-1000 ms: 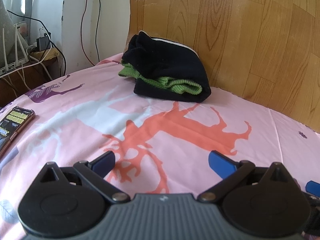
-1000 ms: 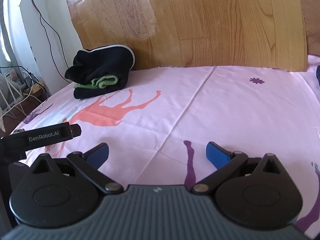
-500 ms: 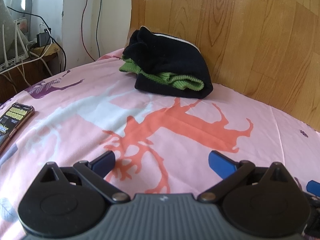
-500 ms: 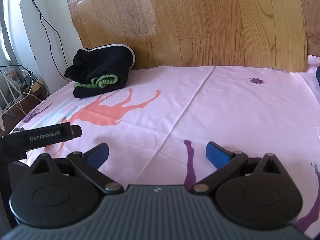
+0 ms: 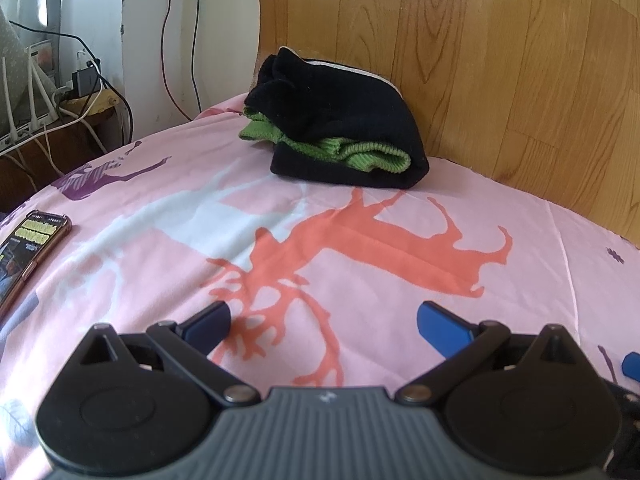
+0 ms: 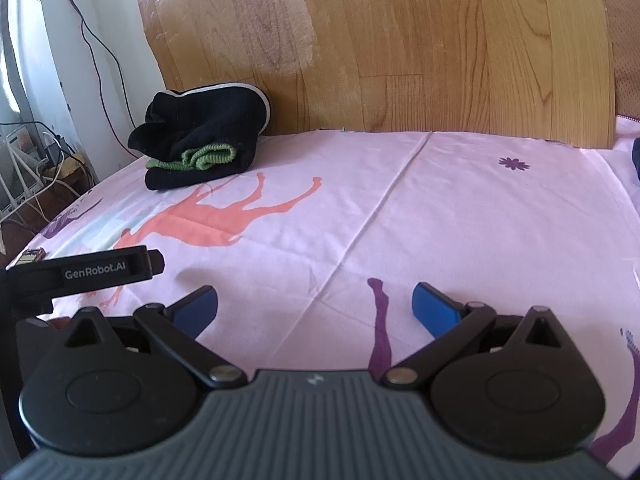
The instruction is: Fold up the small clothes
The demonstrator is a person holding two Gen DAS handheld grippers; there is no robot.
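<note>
A folded pile of small clothes (image 5: 340, 120), black with green knit cuffs showing, lies on the pink sheet against the wooden headboard; the right wrist view shows the pile (image 6: 200, 148) at the far left. My left gripper (image 5: 324, 324) stands open low over the sheet, well short of the pile, with nothing between its blue fingers. My right gripper (image 6: 314, 308) is open too, over bare sheet to the right of the pile. The left gripper's body (image 6: 80, 274) shows at the left edge of the right wrist view.
A pink sheet (image 6: 440, 220) with orange and purple animal prints covers the bed. A wooden headboard (image 5: 500, 60) rises behind. A phone (image 5: 28, 252) lies at the sheet's left edge. Cables and a router (image 5: 60, 92) sit beyond the bed's left side. Something dark (image 6: 636, 160) is at the far right.
The left gripper has backed away slightly from the pile and turned a little right. The right gripper has barely moved. Both stay open.
</note>
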